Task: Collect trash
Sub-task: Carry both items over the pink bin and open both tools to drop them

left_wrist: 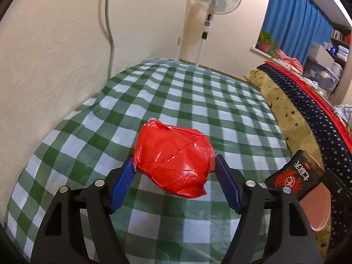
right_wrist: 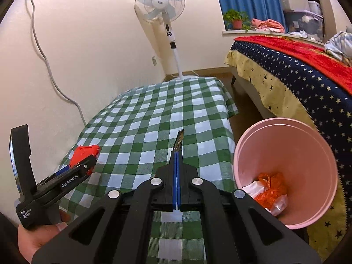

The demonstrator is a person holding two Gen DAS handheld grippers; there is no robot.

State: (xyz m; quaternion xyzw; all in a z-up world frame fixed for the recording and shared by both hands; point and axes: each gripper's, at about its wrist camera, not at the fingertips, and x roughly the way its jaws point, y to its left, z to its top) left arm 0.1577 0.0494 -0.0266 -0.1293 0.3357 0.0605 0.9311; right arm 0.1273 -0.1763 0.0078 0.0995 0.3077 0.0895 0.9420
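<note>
- Left gripper (left_wrist: 173, 176) clamps crumpled red wrapper (left_wrist: 173, 160) above checked table's (left_wrist: 198, 101) near edge; slick foil could squirt out.
- Right gripper (right_wrist: 177, 151), closed, pinches flat black packet (right_wrist: 179, 140) edgewise; may slip before reaching pink bin (right_wrist: 286, 176) beside table's right edge.

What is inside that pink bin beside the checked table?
The pink bin holds crumpled orange plastic and some white or clear wrapping. Anything beneath them, and the bin's bottom, is covered, partly by the right gripper too.

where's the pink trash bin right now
In the right wrist view the pink trash bin sits at the lower right, between the checked table and the star-patterned bed.
</note>
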